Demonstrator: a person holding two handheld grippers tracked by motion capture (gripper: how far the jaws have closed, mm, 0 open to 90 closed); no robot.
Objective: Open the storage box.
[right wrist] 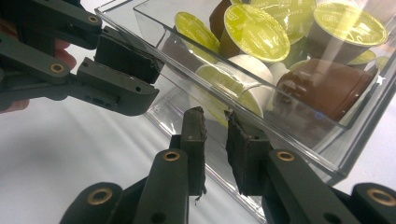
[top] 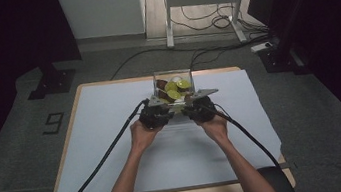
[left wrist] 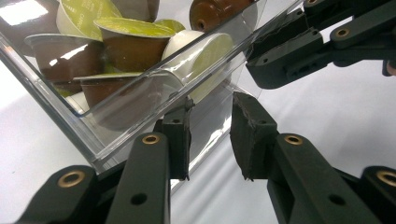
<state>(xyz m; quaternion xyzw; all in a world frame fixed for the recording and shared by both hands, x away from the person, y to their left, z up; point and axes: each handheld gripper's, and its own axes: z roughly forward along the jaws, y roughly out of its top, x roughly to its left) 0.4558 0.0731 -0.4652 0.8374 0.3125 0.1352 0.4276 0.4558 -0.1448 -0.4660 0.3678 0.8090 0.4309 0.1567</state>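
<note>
Currently both hands work on a clear plastic box (top: pixel 173 86) of coffee capsules (top: pixel 175 89), which sits on the white sheet of the tabletop (top: pixel 113 134), toward its far edge and about midway across.

Left hand-held gripper (left wrist: pixel 211 135): jaws nearly together, clamped on a thin clear flap at the box's near side. Its own view shows the flap passing between the pads. Right hand-held gripper (right wrist: pixel 215 144): jaws also drawn close, and it seems to pinch the same near wall or its clear lip; contact looks likely, not certain.

Judgement on placement: the two grips sit side by side on the near edge, symmetric about the box's middle, which would keep the box from twisting when pulled or tipped. Gripping the rim rather than the contents avoids disturbing the capsules.

Orientation: box upright, open mouth facing up, base flat on the sheet. Long axis appears to run across the tabletop, left to right, though the high view makes it nearly square. Capsules lie jumbled, some lids up, some sideways.
</note>
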